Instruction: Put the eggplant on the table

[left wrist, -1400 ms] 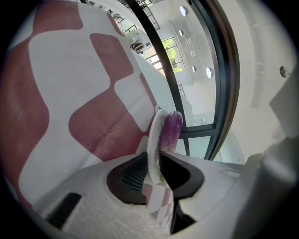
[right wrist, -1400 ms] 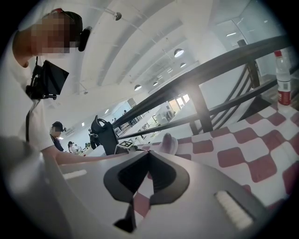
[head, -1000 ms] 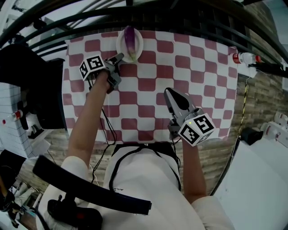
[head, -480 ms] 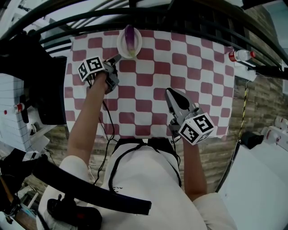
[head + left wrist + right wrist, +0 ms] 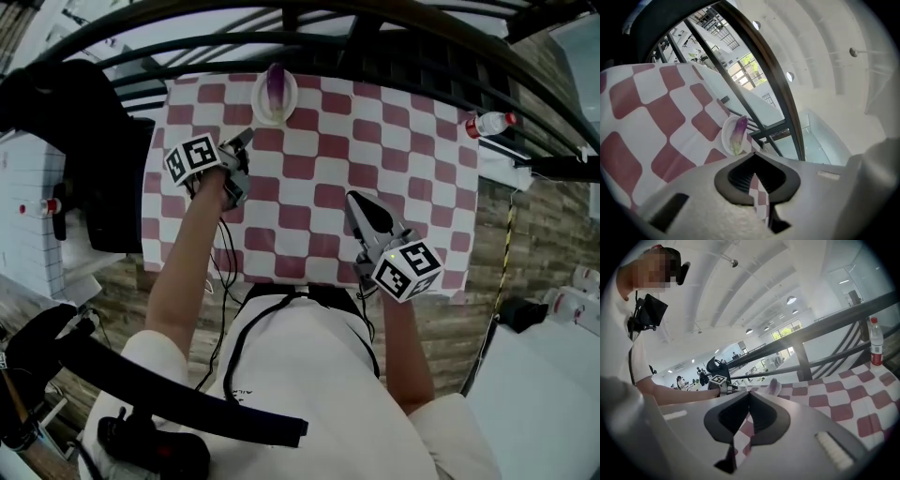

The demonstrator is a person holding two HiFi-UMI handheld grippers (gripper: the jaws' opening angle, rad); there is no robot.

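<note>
A purple eggplant (image 5: 274, 80) lies on a small white plate (image 5: 263, 101) at the far edge of the table with the red-and-white checked cloth (image 5: 394, 141). My left gripper (image 5: 246, 141) hangs a short way in front of the plate and to its left, shut and empty, and touches neither. In the left gripper view the eggplant (image 5: 738, 133) and plate (image 5: 725, 138) show just beyond the closed tips (image 5: 754, 154). My right gripper (image 5: 361, 202) is over the near middle of the cloth, shut with nothing in it (image 5: 749, 393). In the right gripper view the eggplant (image 5: 774, 385) shows far off.
A clear plastic bottle with a red cap (image 5: 487, 123) lies at the table's far right corner; it shows standing (image 5: 876, 346) in the right gripper view. A dark railing (image 5: 375, 42) runs behind the table. A black bulky object (image 5: 103, 159) stands to the left of it.
My left gripper has drawn back from the plate and risen, leaving the eggplant on it. My right gripper has pulled slightly toward me. The eggplant and plate have not moved.
</note>
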